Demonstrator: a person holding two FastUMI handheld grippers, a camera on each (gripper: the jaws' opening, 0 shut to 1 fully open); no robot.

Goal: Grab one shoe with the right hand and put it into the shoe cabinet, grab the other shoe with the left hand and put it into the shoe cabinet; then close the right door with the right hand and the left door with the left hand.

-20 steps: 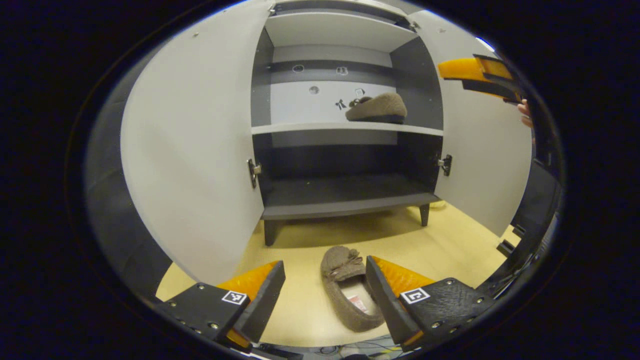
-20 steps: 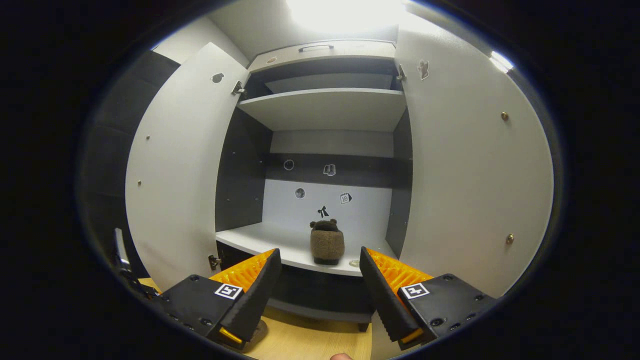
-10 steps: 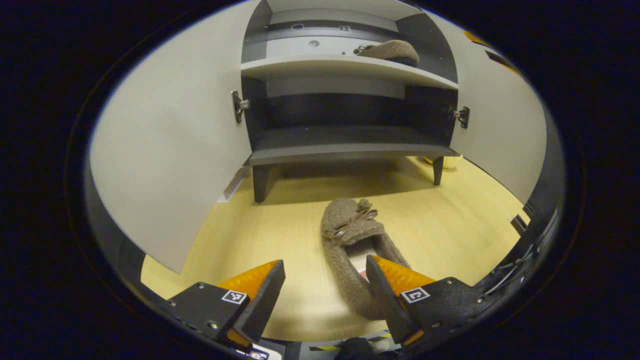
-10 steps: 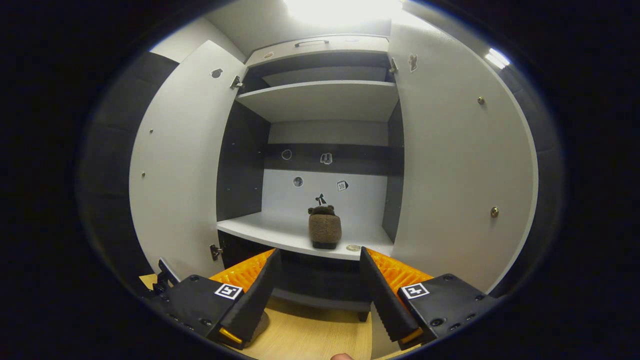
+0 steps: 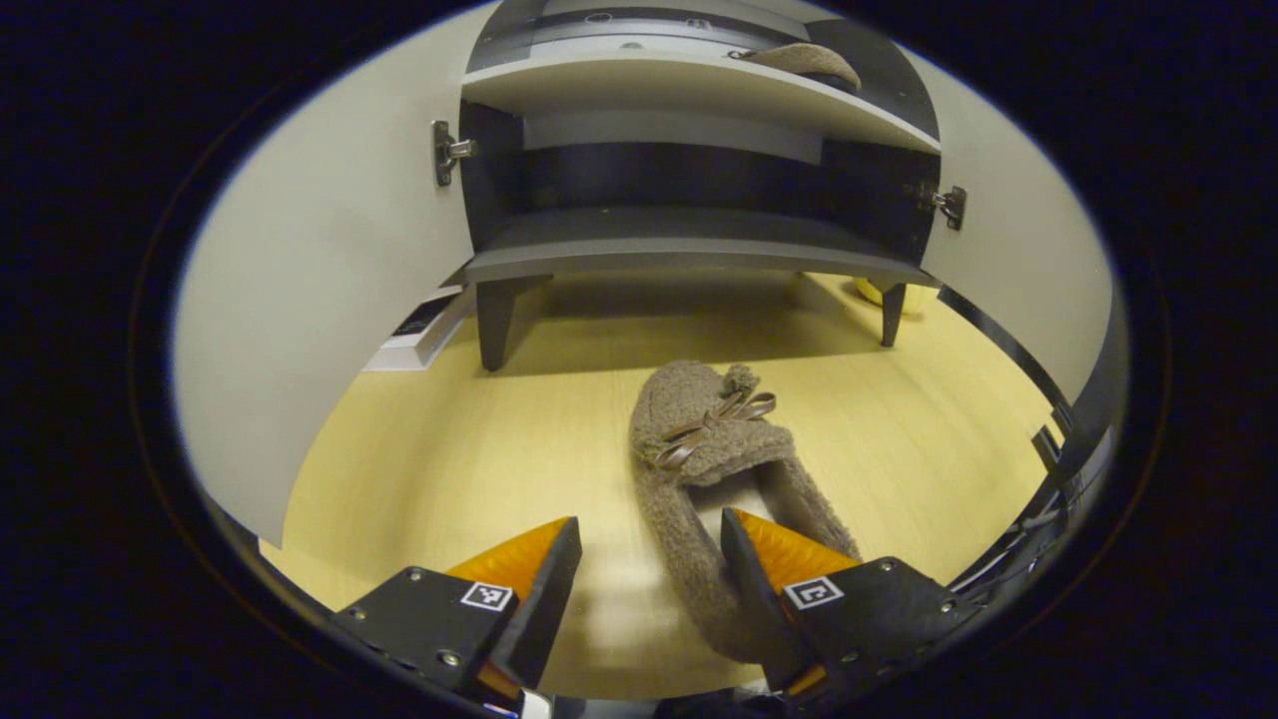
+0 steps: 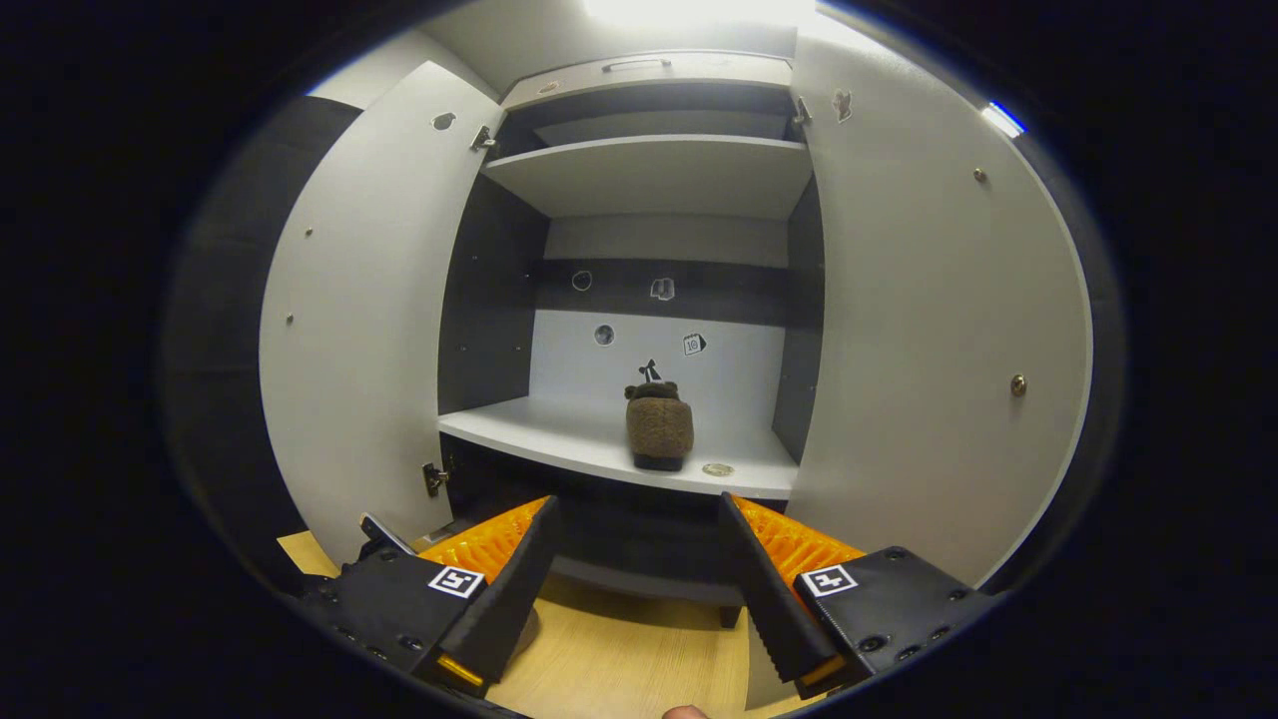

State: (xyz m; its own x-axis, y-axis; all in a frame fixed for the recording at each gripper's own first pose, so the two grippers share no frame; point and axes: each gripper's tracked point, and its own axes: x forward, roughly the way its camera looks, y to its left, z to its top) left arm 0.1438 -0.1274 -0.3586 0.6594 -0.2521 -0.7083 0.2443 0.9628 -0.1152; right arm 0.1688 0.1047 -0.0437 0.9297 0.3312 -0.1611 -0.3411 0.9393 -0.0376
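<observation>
Left tool [image 5: 649, 559] stands with its jaws spread and empty, low over the floor [image 5: 449, 469]; one finger sits inside or just above the heel opening of the second shoe [image 5: 714, 469], the other out over bare floor beside it. Contact cannot be confirmed. Right tool [image 6: 634, 554] is likewise spread and empty, held in front of the shoe cabinet [image 6: 659, 180].

Judgement: the step in hand is the left-hand pickup. For a sound grip the tool should settle lower so both fingers straddle the soft side wall near the heel, then squeeze firmly, as the fleecy upper will likely yield. Lift level to keep the shoe from swinging.

Relative to the cabinet: the second shoe lies on the floor in front of it, toe with bow pointing toward it. The first shoe [image 6: 659, 429] already rests on the cabinet's middle shelf [image 6: 559, 439], right of centre. Both doors, left door [image 6: 349, 330] and right door [image 6: 929, 330], stand wide open. The floor is pale wood, the cabinet on short dark legs, its lowest shelf [image 5: 679, 250] bare.
</observation>
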